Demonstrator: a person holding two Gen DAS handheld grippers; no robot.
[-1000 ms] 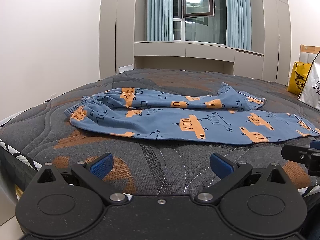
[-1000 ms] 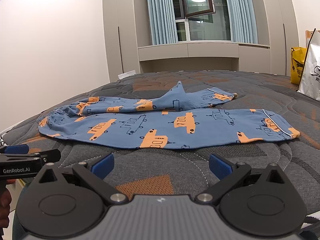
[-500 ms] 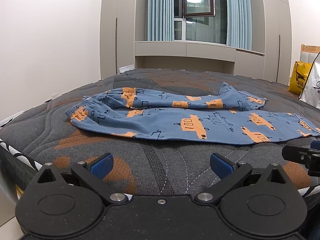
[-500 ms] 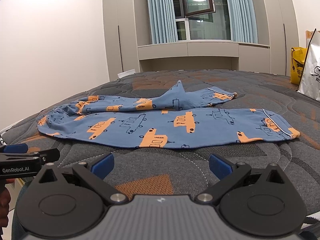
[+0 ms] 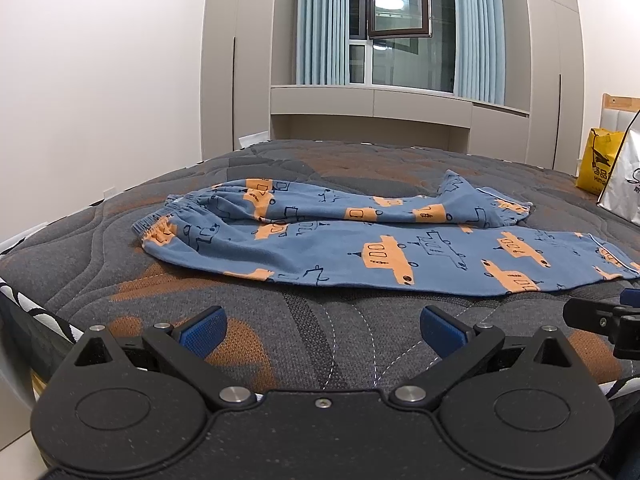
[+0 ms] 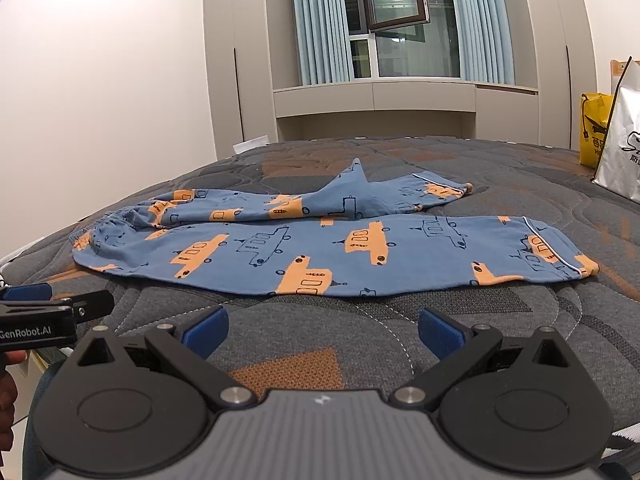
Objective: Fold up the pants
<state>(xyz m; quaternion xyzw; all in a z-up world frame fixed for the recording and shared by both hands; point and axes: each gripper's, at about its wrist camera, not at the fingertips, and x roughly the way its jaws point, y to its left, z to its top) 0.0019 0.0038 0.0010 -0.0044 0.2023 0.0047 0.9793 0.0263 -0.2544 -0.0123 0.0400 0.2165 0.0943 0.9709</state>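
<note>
Blue pants [image 5: 360, 248] with orange vehicle prints lie spread across a dark quilted mattress [image 5: 320, 332], waistband at the left, leg cuffs at the right. The near leg lies flat; the far leg [image 6: 360, 200] is rumpled, with a peak in its middle. My left gripper [image 5: 322, 330] hovers open over bare mattress, short of the near leg's edge. My right gripper [image 6: 322, 330] is likewise open and empty, in front of the near leg [image 6: 340, 256]. Each view catches the other gripper at its edge: the right one [image 5: 600, 316], the left one [image 6: 52, 312].
A white bag [image 6: 620, 148] and a yellow bag [image 6: 596, 128] stand at the mattress's right side. Wardrobes [image 5: 236, 60], blue curtains [image 5: 320, 20] and a window [image 5: 400, 20] fill the far wall. The mattress's left edge [image 5: 24, 300] drops off near my left gripper.
Both views have crept slightly toward the pants; the cloth has not moved and both grippers stay open.
</note>
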